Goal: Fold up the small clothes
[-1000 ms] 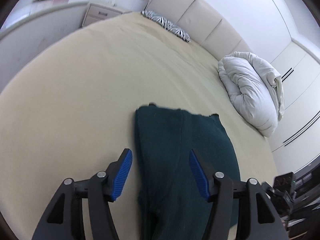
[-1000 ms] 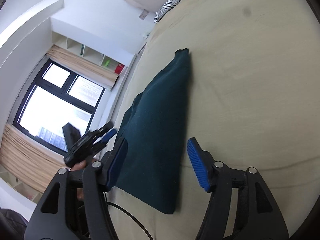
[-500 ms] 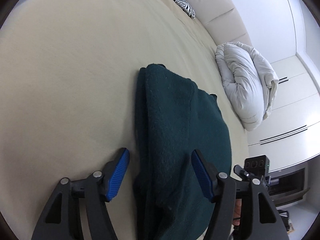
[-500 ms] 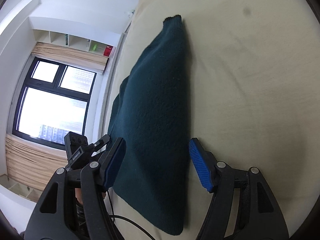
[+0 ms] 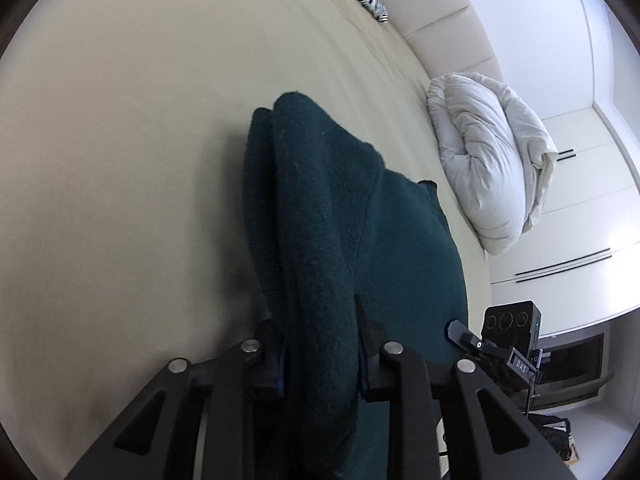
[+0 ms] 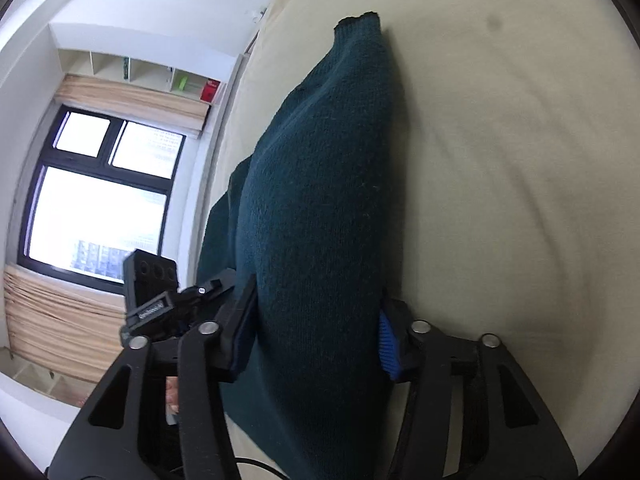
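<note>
On the beige bed point(image 5: 120, 200), left gripper point(image 5: 320, 344) and right gripper point(image 6: 316, 328) jaws are closing, each pinching the dark green sweater point(image 5: 340, 240) near its edge.

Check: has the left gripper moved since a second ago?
Yes. The left gripper moved forward and down over the green sweater, toward the white duvet; jaws closing on it.

Each camera sits just behind its own fingers, angled down, very close over the dark green sweater point(image 5: 360, 240) on the bed point(image 5: 120, 160). Both views share them, apparently from opposite sides.
</note>
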A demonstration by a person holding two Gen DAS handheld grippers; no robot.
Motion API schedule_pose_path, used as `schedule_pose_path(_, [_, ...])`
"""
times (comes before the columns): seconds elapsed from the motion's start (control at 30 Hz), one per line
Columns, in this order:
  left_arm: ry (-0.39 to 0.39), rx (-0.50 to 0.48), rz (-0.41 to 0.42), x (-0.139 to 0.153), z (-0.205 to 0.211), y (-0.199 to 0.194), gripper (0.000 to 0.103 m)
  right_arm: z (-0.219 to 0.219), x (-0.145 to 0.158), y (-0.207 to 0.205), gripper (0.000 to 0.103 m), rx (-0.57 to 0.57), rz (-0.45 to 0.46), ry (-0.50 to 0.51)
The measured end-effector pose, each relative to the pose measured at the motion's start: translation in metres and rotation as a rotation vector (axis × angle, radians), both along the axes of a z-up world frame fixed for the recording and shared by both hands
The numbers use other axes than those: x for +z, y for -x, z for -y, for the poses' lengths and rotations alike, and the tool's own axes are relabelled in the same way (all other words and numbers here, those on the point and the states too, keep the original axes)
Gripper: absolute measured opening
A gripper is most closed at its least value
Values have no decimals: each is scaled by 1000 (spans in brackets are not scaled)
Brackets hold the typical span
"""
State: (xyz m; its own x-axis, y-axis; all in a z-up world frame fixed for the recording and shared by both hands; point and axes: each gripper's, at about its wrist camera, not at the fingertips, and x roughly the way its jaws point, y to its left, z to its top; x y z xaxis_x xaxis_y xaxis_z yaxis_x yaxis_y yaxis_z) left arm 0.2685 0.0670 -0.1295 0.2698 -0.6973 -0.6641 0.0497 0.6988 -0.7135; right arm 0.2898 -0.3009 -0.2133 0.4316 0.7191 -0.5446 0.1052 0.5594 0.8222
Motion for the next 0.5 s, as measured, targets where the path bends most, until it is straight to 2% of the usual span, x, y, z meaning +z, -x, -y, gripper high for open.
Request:
schedule_pose_path(0.13, [-32,-63,76,32,24,33,25,-4,21,20,41,1,38,43])
schedule_pose_path(0.27, [-22,-99,134,58,38,80,25,1,45,45,40,-2,79,44])
schedule_pose_path(0.4, [-13,-125,151,68,42,123,25,3,62,80,40,-9,118,33])
schedule_pose_path(0.5, [0,-129,137,64,45,148,25,-2,70,88,40,-5,141,49])
